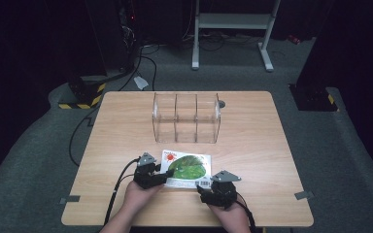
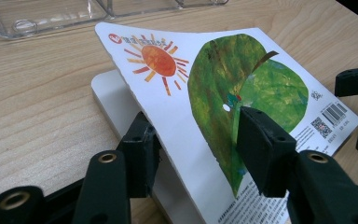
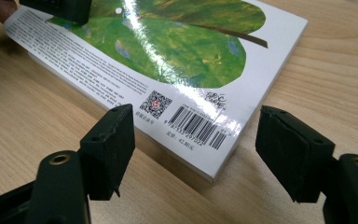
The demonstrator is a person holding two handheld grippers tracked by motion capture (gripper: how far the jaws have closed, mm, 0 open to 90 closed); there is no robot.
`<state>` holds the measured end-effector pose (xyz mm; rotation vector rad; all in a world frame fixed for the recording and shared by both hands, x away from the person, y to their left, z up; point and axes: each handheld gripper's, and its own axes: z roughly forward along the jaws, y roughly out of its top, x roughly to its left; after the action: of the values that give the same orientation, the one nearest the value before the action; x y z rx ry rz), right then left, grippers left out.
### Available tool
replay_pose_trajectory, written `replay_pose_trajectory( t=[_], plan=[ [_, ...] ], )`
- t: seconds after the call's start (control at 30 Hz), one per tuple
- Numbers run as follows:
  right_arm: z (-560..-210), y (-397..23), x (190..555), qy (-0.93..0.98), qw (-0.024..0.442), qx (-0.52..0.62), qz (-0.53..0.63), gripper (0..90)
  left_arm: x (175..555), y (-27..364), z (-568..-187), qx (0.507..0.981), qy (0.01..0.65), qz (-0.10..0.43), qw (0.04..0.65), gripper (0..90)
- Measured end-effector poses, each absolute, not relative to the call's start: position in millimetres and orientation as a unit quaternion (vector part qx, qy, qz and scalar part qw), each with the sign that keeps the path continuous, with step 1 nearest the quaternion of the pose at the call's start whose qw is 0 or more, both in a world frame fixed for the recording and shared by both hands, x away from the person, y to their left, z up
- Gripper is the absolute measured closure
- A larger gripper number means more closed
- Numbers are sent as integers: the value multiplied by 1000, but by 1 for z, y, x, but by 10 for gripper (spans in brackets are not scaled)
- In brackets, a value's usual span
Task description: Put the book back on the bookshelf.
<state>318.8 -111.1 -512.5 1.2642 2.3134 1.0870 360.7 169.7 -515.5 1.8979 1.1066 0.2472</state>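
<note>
A picture book [image 1: 187,167] lies back cover up on the wooden table [image 1: 257,145], showing a green leaf, an orange sun and a barcode. My left gripper [image 1: 162,177] is at the book's left edge. In the left gripper view the top cover [image 2: 261,84] is bent upward and passes slantwise between the jaws of the left gripper [image 2: 198,135], one jaw under its edge and one over it, with a wide gap. My right gripper [image 1: 204,189] stands open at the barcode corner. Seen from the right gripper [image 3: 193,144], its jaws straddle that corner of the book [image 3: 177,56] without touching it.
A clear plastic box [image 1: 186,118] with three compartments stands just behind the book, and its base [image 2: 51,14] shows in the left gripper view. Bare tabletop lies to either side. Cables and a white metal stand [image 1: 233,29] are on the floor beyond the table.
</note>
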Motion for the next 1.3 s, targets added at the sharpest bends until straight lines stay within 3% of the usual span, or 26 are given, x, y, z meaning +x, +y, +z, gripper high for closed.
replay_pose_trajectory(
  t=[0.5, 0.93, 1.3],
  plan=[
    [-505, -119, 324, 787, 163, 439, 400, 365, 357, 172, -521, 758, 449, 105, 462, 519],
    [-498, -123, 347, 784, 169, 446, 398, 366, 356, 171, -520, 763, 439, 120, 460, 525],
    [-515, -126, 340, 779, 190, 435, 410, 384, 349, 169, -518, 766, 419, 147, 464, 550]
  ],
)
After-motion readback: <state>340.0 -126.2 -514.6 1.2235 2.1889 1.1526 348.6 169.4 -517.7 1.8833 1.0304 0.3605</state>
